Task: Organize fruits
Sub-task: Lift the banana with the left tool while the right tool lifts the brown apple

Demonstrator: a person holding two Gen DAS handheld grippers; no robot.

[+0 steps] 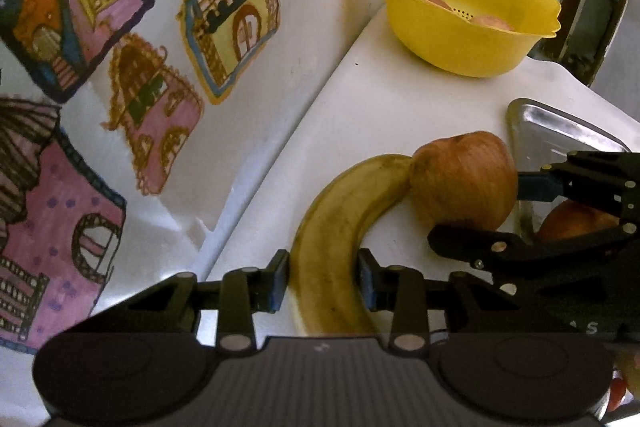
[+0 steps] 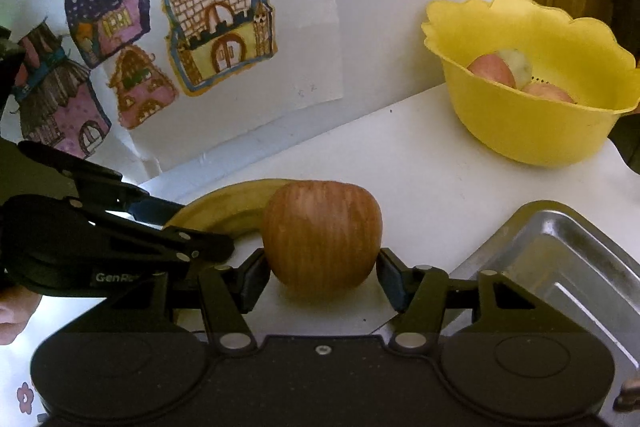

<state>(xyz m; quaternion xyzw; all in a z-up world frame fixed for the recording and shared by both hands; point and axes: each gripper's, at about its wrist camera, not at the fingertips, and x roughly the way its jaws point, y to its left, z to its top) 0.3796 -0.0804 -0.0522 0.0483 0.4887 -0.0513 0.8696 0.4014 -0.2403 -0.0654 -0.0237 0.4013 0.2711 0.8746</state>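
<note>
Straddling banana (image 1: pixel 340 247) | bowl (image 1: pixel 472 39) fruit half-hidden, perhaps apples | tray (image 1: pixel 560 131) cropped

White lettering "GenRo", rest cut off, on black body of left gripper (image 2: pixel 224 247), right wrist view. Lone white "S" on black body of right gripper (image 1: pixel 516 207), left wrist view. No other legible text.

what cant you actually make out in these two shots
- Bowl contents: the yellow bowl wall hides most of the fruit in both views; count unclear.
- Banana: near end hidden under the left claw body in the left view.
- Metal tray: cut off by the right view's edge.
</note>
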